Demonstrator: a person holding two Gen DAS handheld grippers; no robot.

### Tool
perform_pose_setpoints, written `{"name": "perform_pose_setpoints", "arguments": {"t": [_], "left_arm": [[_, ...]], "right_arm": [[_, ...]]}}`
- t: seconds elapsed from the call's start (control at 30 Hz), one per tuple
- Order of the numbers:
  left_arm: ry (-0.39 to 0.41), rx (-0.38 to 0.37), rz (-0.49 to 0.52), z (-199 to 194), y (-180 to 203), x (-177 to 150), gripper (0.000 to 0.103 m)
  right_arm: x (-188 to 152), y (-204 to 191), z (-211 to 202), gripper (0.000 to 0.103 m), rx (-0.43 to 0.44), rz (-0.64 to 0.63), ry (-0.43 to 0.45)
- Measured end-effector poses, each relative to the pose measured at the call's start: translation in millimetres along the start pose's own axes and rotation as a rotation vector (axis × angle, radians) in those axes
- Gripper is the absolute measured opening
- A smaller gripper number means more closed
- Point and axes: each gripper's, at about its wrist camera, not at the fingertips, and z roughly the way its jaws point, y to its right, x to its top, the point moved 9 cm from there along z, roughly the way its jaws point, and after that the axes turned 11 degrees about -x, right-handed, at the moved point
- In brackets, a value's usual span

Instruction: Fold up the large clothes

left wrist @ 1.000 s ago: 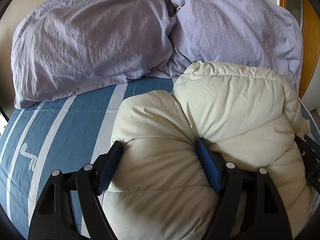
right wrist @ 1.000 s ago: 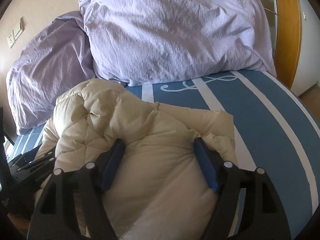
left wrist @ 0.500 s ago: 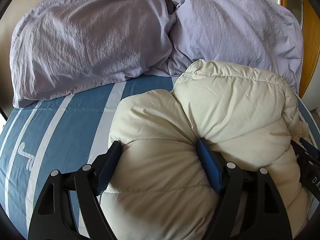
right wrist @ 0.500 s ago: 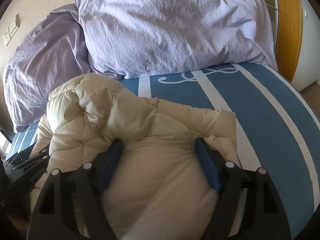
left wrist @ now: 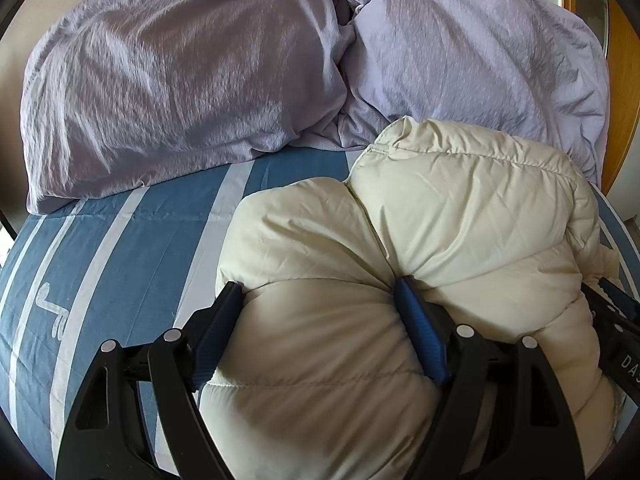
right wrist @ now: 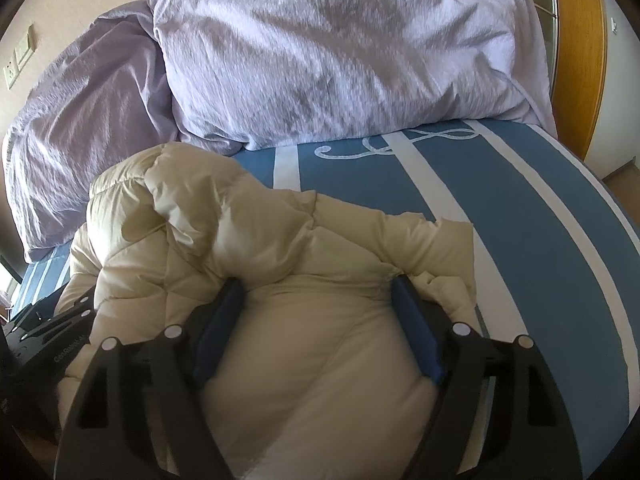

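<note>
Striped bedding (left wrist: 120,264) is carrying the cream jacket (left wrist: 460,216), bunching slightly nearer its pillow-end edge, both the left gripper (left wrist: 320,300) and the right gripper (right wrist: 318,294) clenching it.

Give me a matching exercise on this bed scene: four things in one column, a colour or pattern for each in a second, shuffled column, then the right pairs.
Things:
1. puffy quilted down jacket
2. crumpled pillows
3. bed cover
4. pads of the left gripper

Colours:
A. blue with white stripes
B. dark blue
C. cream
D. lavender

Pairs: 1-C, 2-D, 3-A, 4-B
</note>
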Motion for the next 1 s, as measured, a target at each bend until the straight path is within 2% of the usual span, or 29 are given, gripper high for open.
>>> {"name": "perform_pose_setpoints", "arguments": {"t": [1.0], "left_arm": [[-0.004,0.001,0.001,2.7,1.7,2.5,0.081]], "right_arm": [[-2.1,-0.2,3.6,0.077,0.005,-0.006,-0.006]]}}
